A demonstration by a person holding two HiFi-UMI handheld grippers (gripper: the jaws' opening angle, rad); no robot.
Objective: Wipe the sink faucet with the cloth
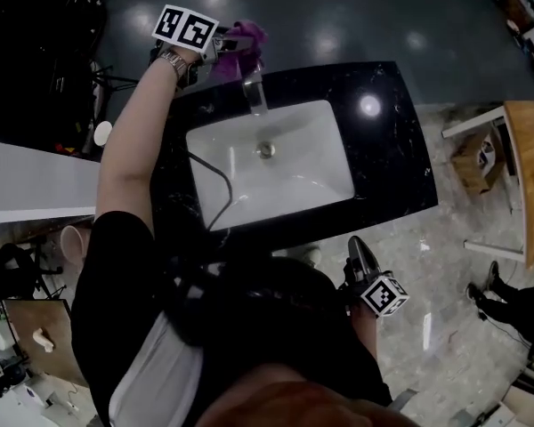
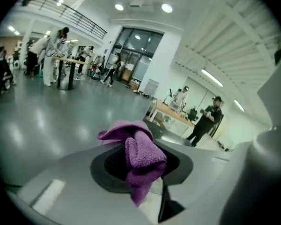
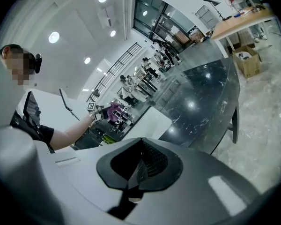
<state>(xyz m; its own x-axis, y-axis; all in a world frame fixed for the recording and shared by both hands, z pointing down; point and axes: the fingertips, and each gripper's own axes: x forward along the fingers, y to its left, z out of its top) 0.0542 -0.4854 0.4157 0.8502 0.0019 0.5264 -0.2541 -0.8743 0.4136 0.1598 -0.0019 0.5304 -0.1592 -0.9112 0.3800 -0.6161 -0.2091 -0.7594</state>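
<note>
A purple cloth (image 1: 241,44) is bunched in my left gripper (image 1: 234,50), which is shut on it at the far edge of the black counter, just above and behind the chrome faucet (image 1: 254,92). In the left gripper view the cloth (image 2: 141,159) fills the space between the jaws and no faucet shows. The white sink basin (image 1: 271,163) lies below the faucet. My right gripper (image 1: 357,258) hangs shut and empty beside the counter's near edge; its own view shows the jaws pressed together (image 3: 139,168) and the cloth (image 3: 113,111) far off.
A black marble counter (image 1: 383,158) surrounds the basin, with a cable (image 1: 215,178) trailing over its left rim. A wooden table (image 1: 529,176) and a cardboard box (image 1: 481,157) stand to the right. People stand at benches in the background (image 2: 54,55).
</note>
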